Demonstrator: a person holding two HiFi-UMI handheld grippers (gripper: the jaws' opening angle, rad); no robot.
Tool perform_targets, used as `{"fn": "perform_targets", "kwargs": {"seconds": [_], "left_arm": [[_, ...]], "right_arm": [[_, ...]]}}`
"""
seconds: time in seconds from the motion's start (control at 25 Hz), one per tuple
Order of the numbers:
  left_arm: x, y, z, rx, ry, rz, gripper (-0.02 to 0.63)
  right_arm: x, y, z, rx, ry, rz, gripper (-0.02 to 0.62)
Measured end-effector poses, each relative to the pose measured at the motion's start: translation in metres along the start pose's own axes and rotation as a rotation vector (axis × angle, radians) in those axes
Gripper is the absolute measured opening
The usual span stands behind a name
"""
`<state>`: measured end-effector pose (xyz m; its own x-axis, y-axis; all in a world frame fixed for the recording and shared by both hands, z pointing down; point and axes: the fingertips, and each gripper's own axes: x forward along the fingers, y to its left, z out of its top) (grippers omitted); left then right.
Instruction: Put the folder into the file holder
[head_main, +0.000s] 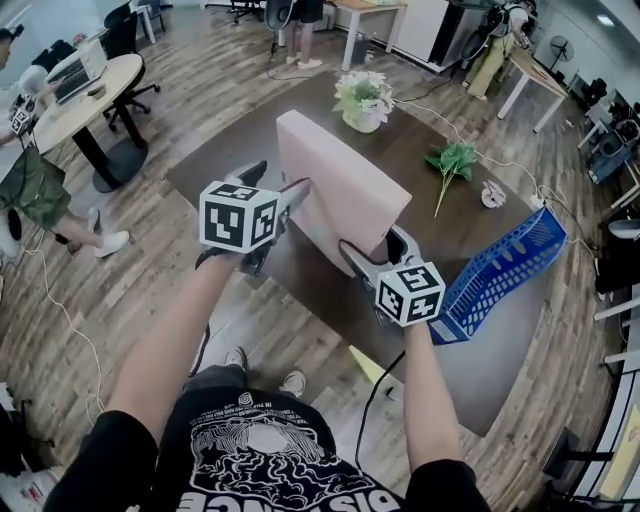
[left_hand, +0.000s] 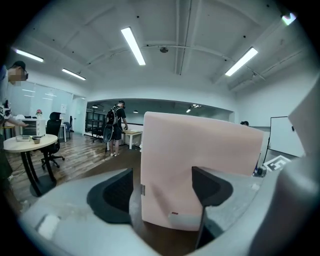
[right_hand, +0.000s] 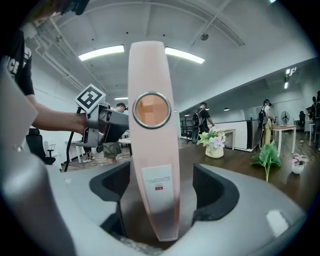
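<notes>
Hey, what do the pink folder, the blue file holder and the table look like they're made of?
The folder is likely plastic-covered board: smooth matte pink, with a shiny metal ring in its spine. The file holder is probably moulded plastic: uniform blue with slotted walls. The table has a dark brown, wood-look top; solid wood or laminate, I cannot tell.

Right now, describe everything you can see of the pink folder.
The folder is a pale pink, matte, board-like binder, closed and standing upright on the dark table. Its narrow spine carries a metal-rimmed finger hole and a white label, and sits between the open right tongs with gaps on either side. The open left tongs straddle a lower corner of its broad face; contact there is unclear.
</notes>
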<state>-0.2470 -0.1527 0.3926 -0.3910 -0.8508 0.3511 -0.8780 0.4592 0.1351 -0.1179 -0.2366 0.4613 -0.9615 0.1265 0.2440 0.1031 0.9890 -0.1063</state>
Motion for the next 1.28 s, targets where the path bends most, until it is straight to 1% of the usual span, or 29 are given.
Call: {"fn": "perform_targets", "kwargs": {"seconds": [0.32,0.56,0.68,0.76,0.84,0.92,1.0,1.12,1.28], "left_arm": [[-0.001,-0.001,-0.006,0.009,0.010,0.042,0.371],[0.002,-0.001,-0.012,0.015,0.022,0.056,0.371],[0.002,-0.002,-0.011,0.027,0.023,0.059,0.371],[0.002,-0.001,-0.011,0.033,0.028,0.062,0.371],[0.003,0.000,-0.012,0.042,0.034,0.066,0.371],[0.004,0.002,-0.013,0.047,0.038,0.068,0.371],[0.004,0.003,-0.014,0.049,0.039,0.069,0.371],[0.004,0.006,-0.014,0.052,0.037,0.070,0.371],[0.002,0.008,-0.011,0.051,0.028,0.070,0.371]], "right_arm": [[0.021,0.007,-0.010,-0.015,-0.004,0.071,0.399],[0.032,0.007,-0.013,-0.010,-0.015,0.102,0.399],[0.036,0.005,-0.013,-0.015,-0.021,0.101,0.397],[0.037,0.004,-0.013,-0.022,-0.026,0.094,0.363],[0.040,0.003,-0.013,-0.029,-0.026,0.090,0.311],[0.042,0.002,-0.013,-0.034,-0.025,0.092,0.279],[0.044,0.001,-0.013,-0.046,-0.028,0.091,0.270],[0.047,0.002,-0.013,-0.076,-0.033,0.089,0.221],[0.047,0.003,-0.013,-0.092,-0.034,0.089,0.179]]}}
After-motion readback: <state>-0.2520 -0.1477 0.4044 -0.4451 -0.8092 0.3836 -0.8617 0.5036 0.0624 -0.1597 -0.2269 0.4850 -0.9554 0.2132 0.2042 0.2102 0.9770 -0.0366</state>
